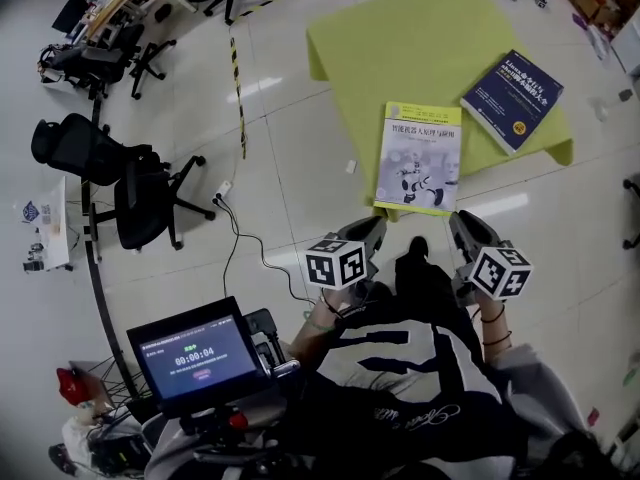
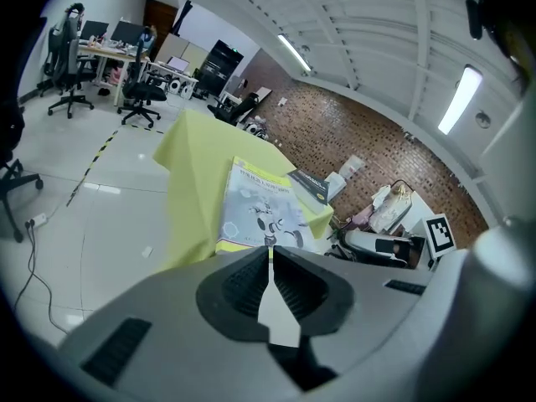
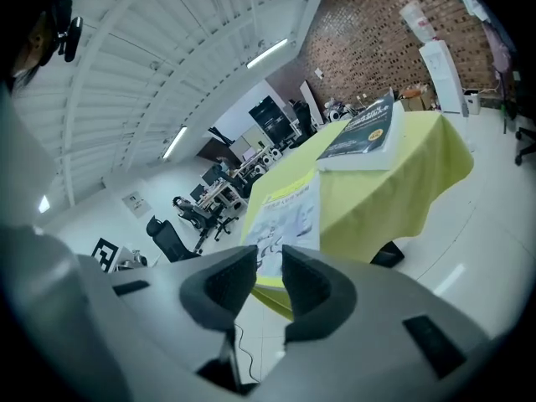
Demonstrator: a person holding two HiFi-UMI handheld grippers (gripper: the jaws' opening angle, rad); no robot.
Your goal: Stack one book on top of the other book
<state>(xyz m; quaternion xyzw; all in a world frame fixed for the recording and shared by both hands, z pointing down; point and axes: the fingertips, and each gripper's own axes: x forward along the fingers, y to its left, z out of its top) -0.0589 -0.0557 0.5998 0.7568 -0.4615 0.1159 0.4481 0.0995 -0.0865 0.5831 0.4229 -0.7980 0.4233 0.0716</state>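
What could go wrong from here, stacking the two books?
1. The pale book sits at the near edge of the yellow cloth, apparently overhanging; a push could tip it off.
2. The blue book lies near the cloth's right edge; dragging either book may pull the draped cloth.
3. The left hand-held gripper is shut and the right hand-held gripper only slightly open; either could shove a book rather than grasp it.

On the table point(image 1: 400, 38) the near book point(image 1: 420, 158) lies at the front edge; the far book point(image 1: 512, 98) lies behind it, to the right, apart.
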